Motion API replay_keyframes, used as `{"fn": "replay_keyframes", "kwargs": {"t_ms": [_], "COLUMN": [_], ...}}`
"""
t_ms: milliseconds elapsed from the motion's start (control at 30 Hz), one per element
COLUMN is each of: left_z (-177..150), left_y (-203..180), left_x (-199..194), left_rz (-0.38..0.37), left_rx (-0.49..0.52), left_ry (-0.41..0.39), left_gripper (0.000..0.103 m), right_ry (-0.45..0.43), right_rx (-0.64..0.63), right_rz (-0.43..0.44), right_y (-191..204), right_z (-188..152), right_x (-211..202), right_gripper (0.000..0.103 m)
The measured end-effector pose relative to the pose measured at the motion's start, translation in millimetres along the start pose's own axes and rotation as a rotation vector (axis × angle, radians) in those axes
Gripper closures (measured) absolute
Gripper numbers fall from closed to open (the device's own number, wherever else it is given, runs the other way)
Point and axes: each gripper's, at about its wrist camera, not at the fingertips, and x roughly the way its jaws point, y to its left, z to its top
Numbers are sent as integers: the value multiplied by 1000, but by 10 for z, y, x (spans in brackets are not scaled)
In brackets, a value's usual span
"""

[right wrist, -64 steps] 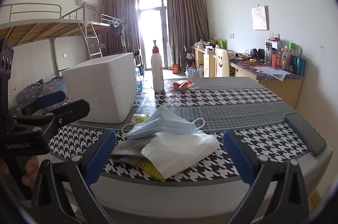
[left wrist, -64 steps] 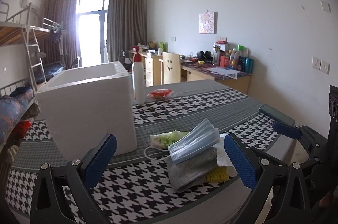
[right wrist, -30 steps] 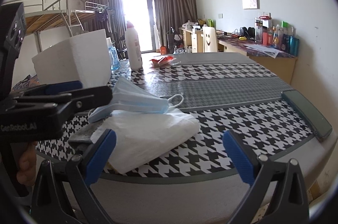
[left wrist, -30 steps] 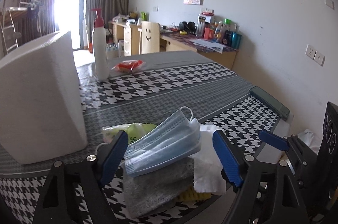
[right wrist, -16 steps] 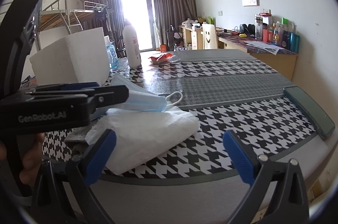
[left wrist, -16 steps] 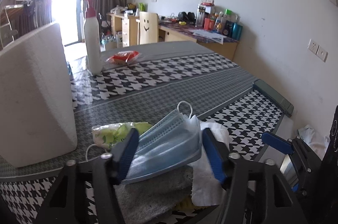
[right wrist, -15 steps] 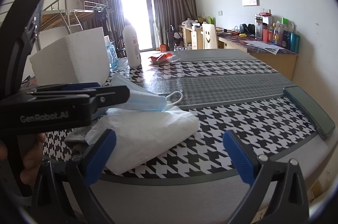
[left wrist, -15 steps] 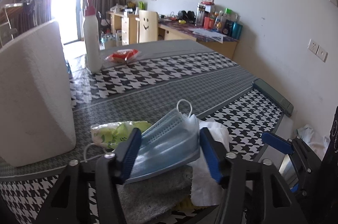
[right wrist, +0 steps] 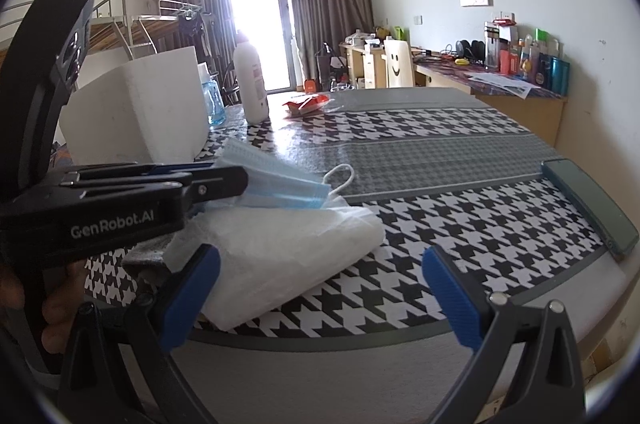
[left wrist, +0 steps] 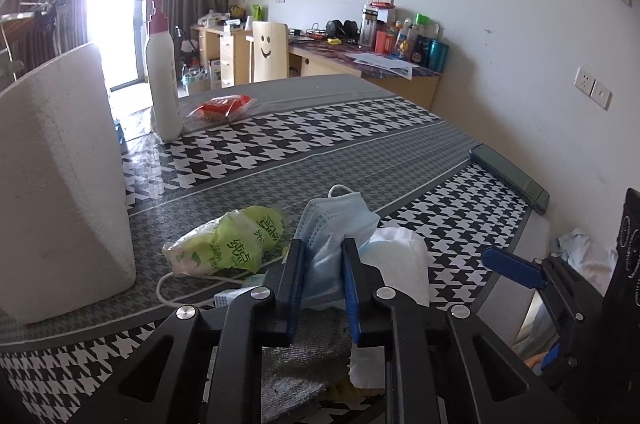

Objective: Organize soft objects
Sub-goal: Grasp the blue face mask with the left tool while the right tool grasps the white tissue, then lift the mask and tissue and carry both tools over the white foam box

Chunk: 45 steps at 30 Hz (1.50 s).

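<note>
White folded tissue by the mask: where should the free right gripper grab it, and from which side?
Take the white tissue at its near folded corner, coming in low from the table's near edge with the right gripper; that corner lies exposed, clear of the face mask above.

You've got a white-walled room — glare pouring through the balcony door, brown curtains either side, wooden desks right, bunk bed left.

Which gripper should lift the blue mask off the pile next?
Left. The left gripper is already shut on the blue mask; the right gripper is open, short of the pile, holding nothing.
</note>
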Motion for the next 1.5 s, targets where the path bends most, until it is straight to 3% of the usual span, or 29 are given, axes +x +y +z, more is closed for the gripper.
{"fn": "replay_keyframes", "kwargs": {"t_ms": [267, 433, 833, 933, 1000, 1100, 1233, 1500], "left_z": [42, 51, -60, -86, -96, -134, -154, -183], "left_y": [89, 173, 347, 371, 376, 390, 418, 471], "left_x": [-225, -428, -650, -660, -664, -700, -749, -892], "left_rz": [-42, -43, 22, 26, 28, 25, 26, 38], "left_rx": [-27, -40, -63, -69, -69, -69, -72, -76], "left_ry": [-55, -97, -131, -130, -129, -132, -144, -173], "left_gripper": [85, 85, 85, 85, 85, 85, 85, 85], "right_ry": [15, 33, 122, 137, 141, 145, 124, 60], "right_rx": [11, 16, -11, -17, -19, -26, -40, -64], "right_rz": [41, 65, 135, 155, 159, 159, 146, 105], "right_y": [38, 55, 93, 88, 80, 83, 92, 124], "right_z": [31, 58, 55, 53, 51, 62, 95, 235], "right_x": [39, 84, 178, 175, 167, 153, 89, -120], "right_gripper": [1, 7, 56, 64, 78, 87, 94, 95]}}
